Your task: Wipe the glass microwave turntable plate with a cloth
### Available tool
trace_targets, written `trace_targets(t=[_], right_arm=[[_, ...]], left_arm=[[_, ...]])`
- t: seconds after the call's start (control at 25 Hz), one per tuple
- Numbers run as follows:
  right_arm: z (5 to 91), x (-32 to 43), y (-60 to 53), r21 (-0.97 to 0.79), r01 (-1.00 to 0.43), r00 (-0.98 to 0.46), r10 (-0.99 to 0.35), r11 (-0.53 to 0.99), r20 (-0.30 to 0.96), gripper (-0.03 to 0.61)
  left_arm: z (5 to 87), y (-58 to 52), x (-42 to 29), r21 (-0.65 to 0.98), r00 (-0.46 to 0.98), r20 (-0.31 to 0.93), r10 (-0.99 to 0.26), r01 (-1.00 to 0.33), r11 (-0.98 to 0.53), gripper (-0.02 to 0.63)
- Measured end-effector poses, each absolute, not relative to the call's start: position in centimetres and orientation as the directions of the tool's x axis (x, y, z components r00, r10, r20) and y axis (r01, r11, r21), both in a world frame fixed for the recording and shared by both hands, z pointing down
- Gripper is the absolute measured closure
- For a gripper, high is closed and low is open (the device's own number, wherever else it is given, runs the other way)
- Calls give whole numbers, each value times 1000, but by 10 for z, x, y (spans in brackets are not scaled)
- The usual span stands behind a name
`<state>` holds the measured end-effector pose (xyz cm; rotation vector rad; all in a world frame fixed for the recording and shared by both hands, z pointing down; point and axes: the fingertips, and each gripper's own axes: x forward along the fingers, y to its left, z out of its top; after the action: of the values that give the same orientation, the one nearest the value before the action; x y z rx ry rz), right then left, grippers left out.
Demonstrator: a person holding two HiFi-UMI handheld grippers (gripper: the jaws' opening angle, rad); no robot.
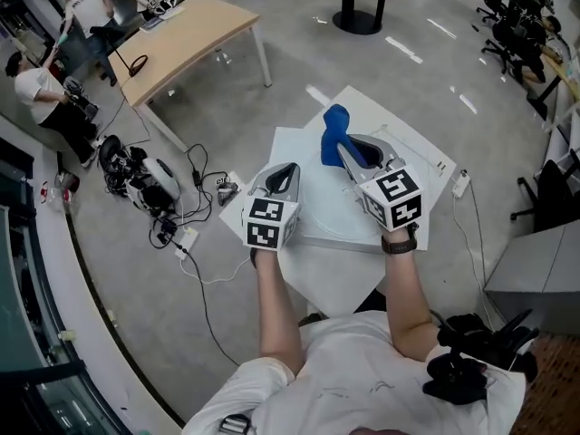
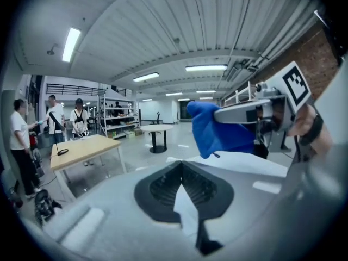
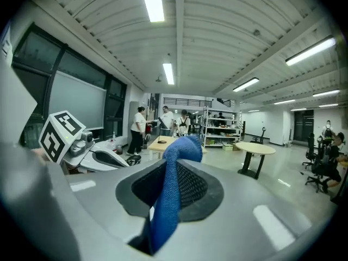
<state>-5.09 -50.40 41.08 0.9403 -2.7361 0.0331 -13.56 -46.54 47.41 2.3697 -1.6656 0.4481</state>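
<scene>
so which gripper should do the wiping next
Right. The right gripper is shut on the blue cloth above the white table, so it can likely go straight to wiping. The left gripper shows no cloth between its jaws, which meet at the tips.

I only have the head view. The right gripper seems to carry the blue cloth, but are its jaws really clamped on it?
Observer: Yes. In the right gripper view the right gripper has its jaws shut on the blue woven cloth, which runs up between the black ribbed pads and folds over their tips.
Operator: And the left one, is anything in it?
Observer: No. In the left gripper view the left gripper has its jaws together at the tips with nothing held between them. Only the white tabletop shows beyond.
</scene>
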Motion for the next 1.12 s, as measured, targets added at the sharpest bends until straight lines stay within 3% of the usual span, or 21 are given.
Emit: trace_targets(t=[0.48, 0.64, 0.88, 1.12], right_arm=[[494, -117, -488, 97, -321, -772, -319, 942, 550, 522], [511, -123, -491, 100, -299, -743, -297, 949, 600, 522], [526, -117, -510, 193, -276, -648, -331, 942, 686, 522], [533, -74, -553, 266, -366, -527, -434, 892, 731, 523]], left_arm=[[540, -453, -112, 64, 396, 626, -672, -884, -462, 614], [555, -440, -101, 168, 439, 696, -568, -869, -465, 614], [561, -447, -111, 167, 398, 709, -581, -896, -411, 614], [553, -447, -109, 205, 414, 711, -568, -895, -396, 614]])
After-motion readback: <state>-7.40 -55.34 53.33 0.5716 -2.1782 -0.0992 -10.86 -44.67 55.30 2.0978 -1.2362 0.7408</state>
